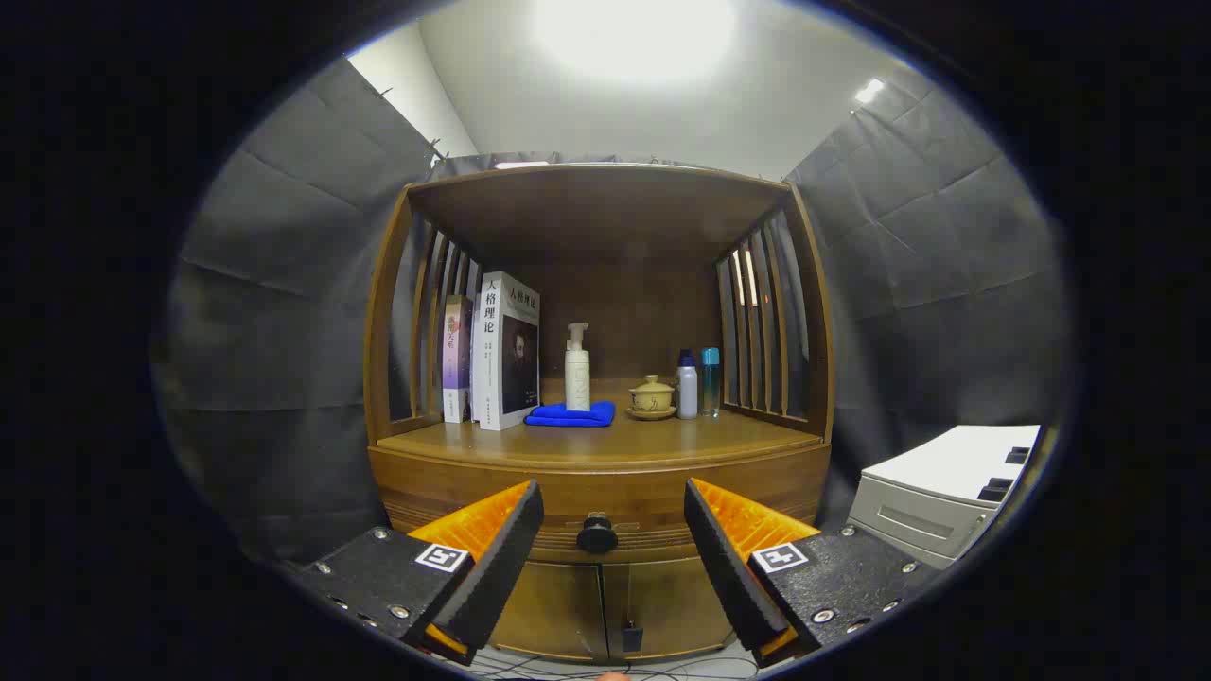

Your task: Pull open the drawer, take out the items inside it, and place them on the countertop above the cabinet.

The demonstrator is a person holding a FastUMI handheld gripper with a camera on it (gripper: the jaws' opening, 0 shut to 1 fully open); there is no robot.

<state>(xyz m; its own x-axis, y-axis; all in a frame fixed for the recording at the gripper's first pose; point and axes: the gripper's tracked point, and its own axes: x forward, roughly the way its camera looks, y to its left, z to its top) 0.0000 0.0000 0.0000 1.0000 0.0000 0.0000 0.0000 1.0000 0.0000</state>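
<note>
Through the gripper view I see my tongs (614, 530) spread wide apart, holding nothing. The drawer (596, 506) sits shut just ahead, its black knob (597, 534) between the two fingers and a little beyond the tips. Above and beyond lies the wooden tabletop (605, 443), carrying two books (497, 350), a blue cloth (570, 414), a white pump bottle (577, 369), a lidded teacup (652, 395) and two slim bottles (698, 382).

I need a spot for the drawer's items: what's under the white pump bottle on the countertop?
A folded blue cloth lies under the white pump bottle, on the countertop. The open gripper frames the drawer knob; the shut drawer hides its contents.
</note>
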